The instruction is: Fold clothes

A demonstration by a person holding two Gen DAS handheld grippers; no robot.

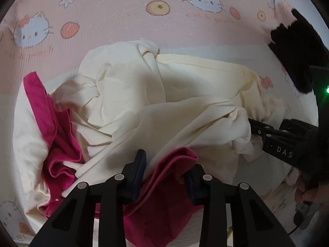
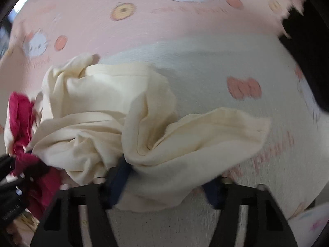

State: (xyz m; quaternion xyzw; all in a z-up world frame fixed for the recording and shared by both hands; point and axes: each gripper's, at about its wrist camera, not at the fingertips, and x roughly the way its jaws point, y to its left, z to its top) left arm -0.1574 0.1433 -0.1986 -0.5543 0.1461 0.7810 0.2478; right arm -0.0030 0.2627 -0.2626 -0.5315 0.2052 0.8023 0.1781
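Observation:
A crumpled cream garment lies in a heap on the bed, and a magenta garment is tangled under its left and near sides. Pointing steeply down at the near edge of the heap, my left gripper has its jaws shut on a fold of the magenta cloth. Beside its left finger runs a cream edge. My right gripper is shut on a bunched corner of the cream garment, which fills the gap between its fingers. In the left wrist view the right gripper bites the cream cloth from the right.
The bed sheet is pink and white with cartoon cat faces and peaches. A black garment lies at the far right. A person's hand holds the right gripper's handle. Bare sheet lies beyond and right of the heap.

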